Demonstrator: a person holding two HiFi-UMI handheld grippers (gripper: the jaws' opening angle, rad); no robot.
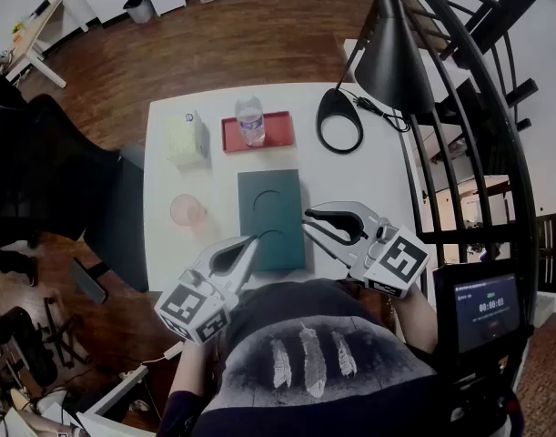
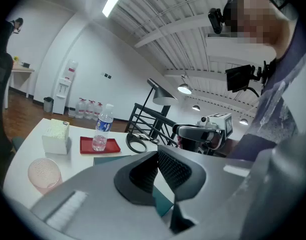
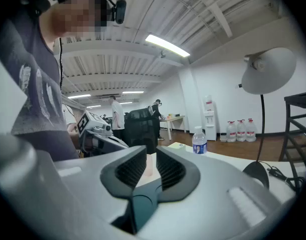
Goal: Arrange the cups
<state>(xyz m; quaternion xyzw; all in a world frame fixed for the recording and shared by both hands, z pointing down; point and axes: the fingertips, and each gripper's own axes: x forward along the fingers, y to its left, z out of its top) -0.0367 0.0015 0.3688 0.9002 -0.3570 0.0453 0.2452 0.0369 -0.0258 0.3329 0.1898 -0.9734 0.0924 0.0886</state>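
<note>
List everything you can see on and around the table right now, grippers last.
table: one, white, centre of the head view
cup: one, pink, on the table left of the board
board: one, dark green, two round recesses, mid-table
tray: one, red, behind the board
bottle: one, clear, standing on the tray
tissue box: one, pale yellow, left of the tray
lamp: one, black, base on the table's far right
chair: one, black, left of the table
left gripper: one, grey, shut and empty, by the board's near left corner
right gripper: one, grey, jaws slightly apart, empty, by the board's right edge
</note>
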